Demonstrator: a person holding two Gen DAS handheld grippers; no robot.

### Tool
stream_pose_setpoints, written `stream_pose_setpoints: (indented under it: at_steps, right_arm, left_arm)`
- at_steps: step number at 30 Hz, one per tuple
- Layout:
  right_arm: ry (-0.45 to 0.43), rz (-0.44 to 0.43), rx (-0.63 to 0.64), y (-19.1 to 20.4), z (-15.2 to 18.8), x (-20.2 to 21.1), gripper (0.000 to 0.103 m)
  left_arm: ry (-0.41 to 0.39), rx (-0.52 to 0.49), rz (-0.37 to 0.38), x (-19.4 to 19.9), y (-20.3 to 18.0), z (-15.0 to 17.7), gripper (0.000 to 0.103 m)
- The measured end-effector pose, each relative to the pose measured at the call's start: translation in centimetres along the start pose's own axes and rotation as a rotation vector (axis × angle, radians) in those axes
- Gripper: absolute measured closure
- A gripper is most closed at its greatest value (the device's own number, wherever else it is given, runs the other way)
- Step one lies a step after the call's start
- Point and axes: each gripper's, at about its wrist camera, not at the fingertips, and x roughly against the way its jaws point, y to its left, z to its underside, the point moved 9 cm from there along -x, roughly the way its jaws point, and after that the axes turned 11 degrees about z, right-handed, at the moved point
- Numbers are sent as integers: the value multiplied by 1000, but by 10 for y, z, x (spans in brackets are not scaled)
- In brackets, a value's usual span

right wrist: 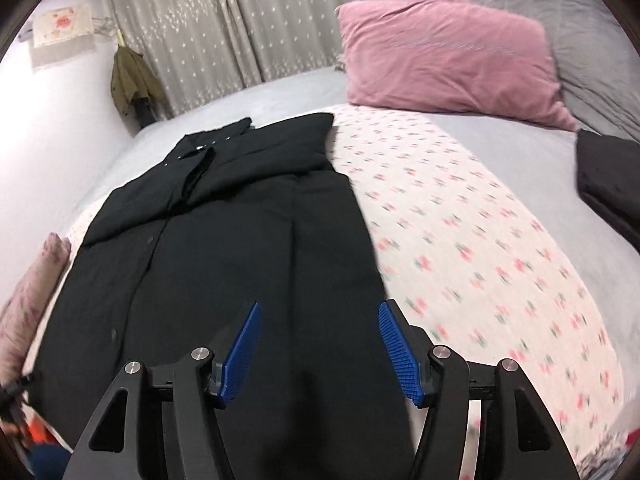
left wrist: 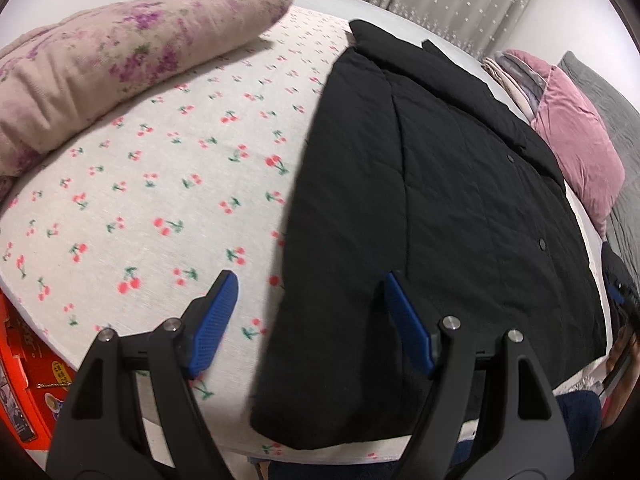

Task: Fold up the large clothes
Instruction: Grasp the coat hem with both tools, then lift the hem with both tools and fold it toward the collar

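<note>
Two grippers hover over the bed, both w/ fingers apart, nothing held. Black coat lies lengthwise on the cherry-print sheet, hem at the bed's near edge, collar toward the far edge. Left gripper straddles the coat's side edge near the hem; right gripper is above the hem.

The black coat is matt quilted cloth with small glossy snap buttons. Beneath the coat, the cherry-print sheet looks like plain woven cotton. Beside the coat, the pink pillow has a soft velvety sheen. The gripper pads are ribbed blue plastic on matt black frames.
</note>
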Motion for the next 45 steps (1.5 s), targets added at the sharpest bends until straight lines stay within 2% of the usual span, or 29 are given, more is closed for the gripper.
stream_pose_setpoints:
  at_steps: [3,4,5,10,13,16,18,22,26,28,31,35,38,40,41,45]
  right_arm:
    - [-36,3,26,-11,23,12,39]
    - [-33,-2,27,-14,29,13,35]
    - [-24,-11,15,-18,35,12,31]
    - [53,-32,-115,-55,65,6,31]
    - [101,-112,-260,-76,80,7,31]
    - [114,-206,-355,-84,94,14,32]
    - [116,-245,-356,-79,102,20,35]
    - [134,-324,-310,-51,110,26,50]
    - [135,-311,-270,-29,112,20,56]
    - [140,-333,-290,-24,112,19,60]
    - [143,-346,-303,-22,112,17,64]
    - [151,-373,-356,-23,116,15,71]
    - [142,-338,-339,-21,116,12,79]
    - [138,-306,-316,-16,115,9,86]
    - [139,-294,-311,-13,114,8,88]
    - [121,-279,-314,-11,105,15,91]
  left_arm:
    - [14,8,0,-4,1,4,26]
    - [9,20,4,-5,2,3,25]
    - [4,24,5,-5,2,3,24]
    - [8,50,5,-5,4,4,23]
    - [3,97,10,4,13,5,23]
    - [-10,117,6,14,24,8,23]
    - [-9,109,2,17,28,10,23]
    - [-7,94,10,15,23,12,23]
    - [-8,81,24,8,12,13,23]
    - [-13,83,46,6,3,14,24]
    - [-1,46,63,-3,-15,15,34]
    - [-14,17,28,-13,-20,15,37]
    - [-16,-4,28,-18,-27,12,55]
    - [-9,-15,37,-20,-33,10,76]
    - [-11,-14,32,-20,-34,9,82]
    - [-22,28,57,-13,-33,6,90]
